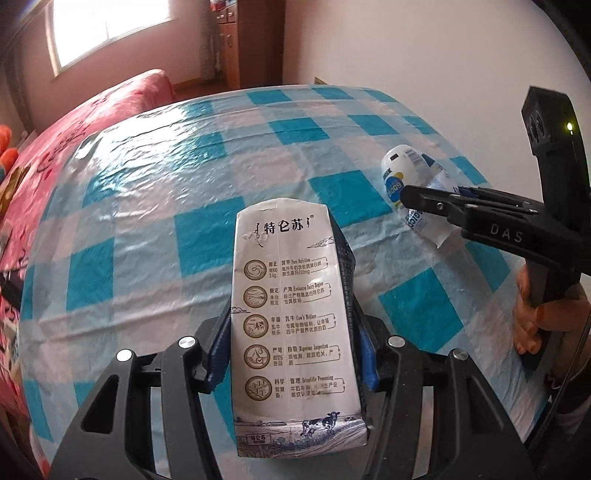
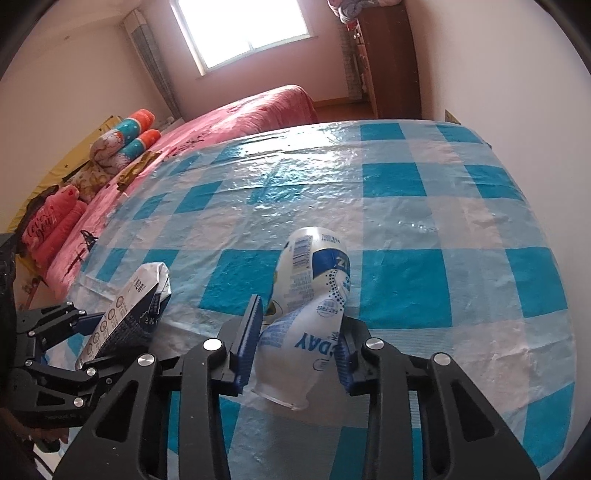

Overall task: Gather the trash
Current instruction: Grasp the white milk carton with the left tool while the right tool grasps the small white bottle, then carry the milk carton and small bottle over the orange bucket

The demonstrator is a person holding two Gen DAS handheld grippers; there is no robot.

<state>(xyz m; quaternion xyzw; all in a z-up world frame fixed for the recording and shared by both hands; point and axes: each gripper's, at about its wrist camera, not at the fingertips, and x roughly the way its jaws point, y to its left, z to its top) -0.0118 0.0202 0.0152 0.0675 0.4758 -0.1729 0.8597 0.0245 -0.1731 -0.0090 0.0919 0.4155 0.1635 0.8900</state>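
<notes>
Blue-padded fingers (image 1: 218, 343) of the left gripper (image 1: 291, 347) are pinching a white milk carton (image 1: 295, 314) from both sides, the pads pressing flat against its printed panels. That carton is standing on end between them, its folded top pointing away from the camera, over a table (image 1: 147, 221) covered in a shiny blue and white checked plastic cloth. Brown round icons and a small cow drawing are running down its front face.

On the other side, the right gripper (image 2: 295, 350) is closing its ridged blue fingers (image 2: 249, 343) on a crumpled white and blue plastic bottle (image 2: 314, 295). One pad is touching the squashed neck end on the right; the other is sitting just beside it, so the squeeze is looking only partly made. The bottle's rounded base is pointing away and its open mouth toward the camera, low over the cloth.

Both grippers are working near each other at the table's near edge, a person's hand (image 1: 532, 317) wrapping the right gripper's handle. Behind the table, a bed with a pink cover (image 2: 258, 110) is lying beneath a bright window (image 2: 240, 29).
</notes>
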